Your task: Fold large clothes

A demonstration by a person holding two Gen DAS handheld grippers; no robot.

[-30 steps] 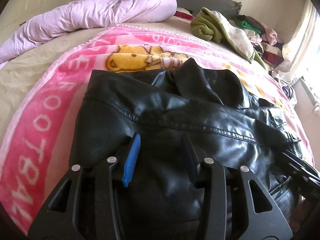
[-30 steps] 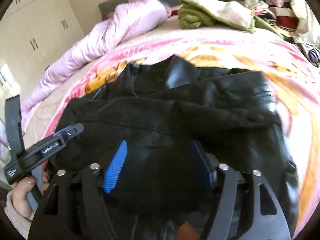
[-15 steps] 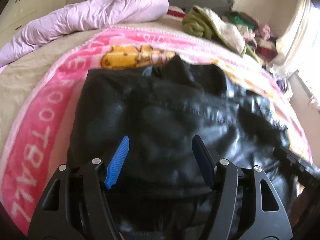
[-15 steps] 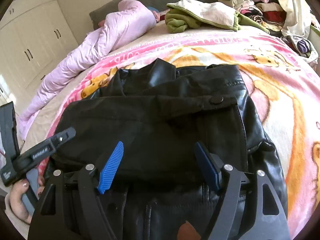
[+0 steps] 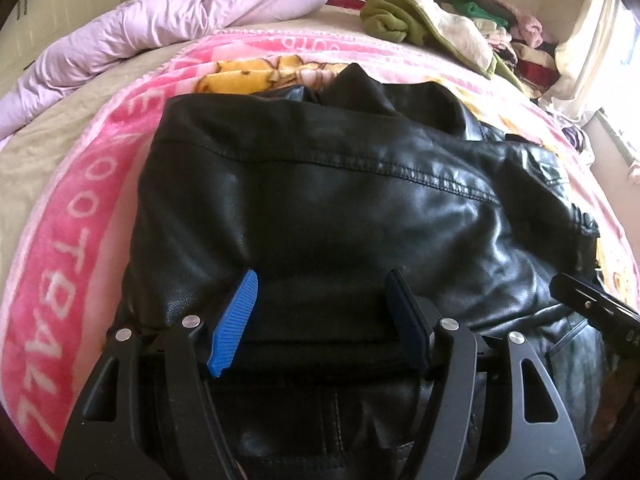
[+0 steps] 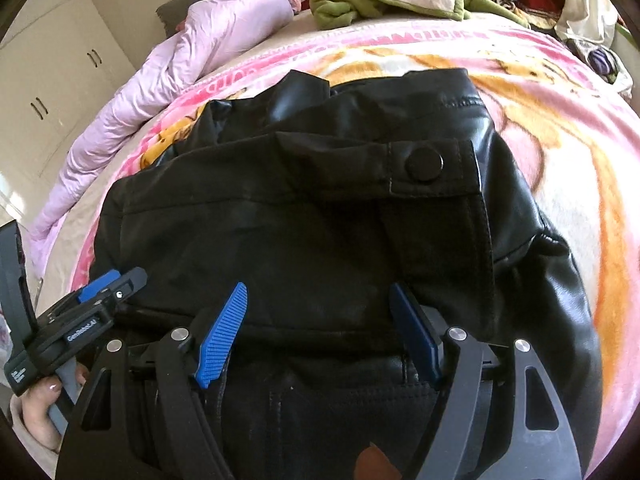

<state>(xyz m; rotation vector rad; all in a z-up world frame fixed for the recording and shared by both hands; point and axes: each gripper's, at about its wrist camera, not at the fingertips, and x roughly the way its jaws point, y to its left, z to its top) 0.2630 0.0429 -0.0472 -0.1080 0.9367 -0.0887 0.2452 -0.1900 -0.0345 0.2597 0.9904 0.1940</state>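
Observation:
A black leather jacket (image 5: 340,200) lies folded on the pink blanket (image 5: 80,220), collar at the far side. My left gripper (image 5: 322,280) hovers over the near folded edge, open, with the leather under the gap and neither blue pad pressing on it. My right gripper (image 6: 318,292) stands open in the same way over the jacket (image 6: 300,220), near the snap-button tab (image 6: 424,164). In the right wrist view the left gripper (image 6: 108,284) shows at the jacket's left edge, held by a hand (image 6: 36,412). In the left wrist view the right gripper (image 5: 580,304) shows at the right edge.
A crumpled lilac duvet (image 5: 180,20) lies along the far left of the bed. A green and cream garment (image 5: 420,28) and a pile of mixed clothes (image 5: 520,40) sit at the far right. White wardrobe doors (image 6: 48,80) stand beyond the bed's left side.
The left gripper's jaws have spread wider apart. Both grippers have sunk a little and drawn closer to the jacket's near edge, and the jacket's top layer lies flatter.

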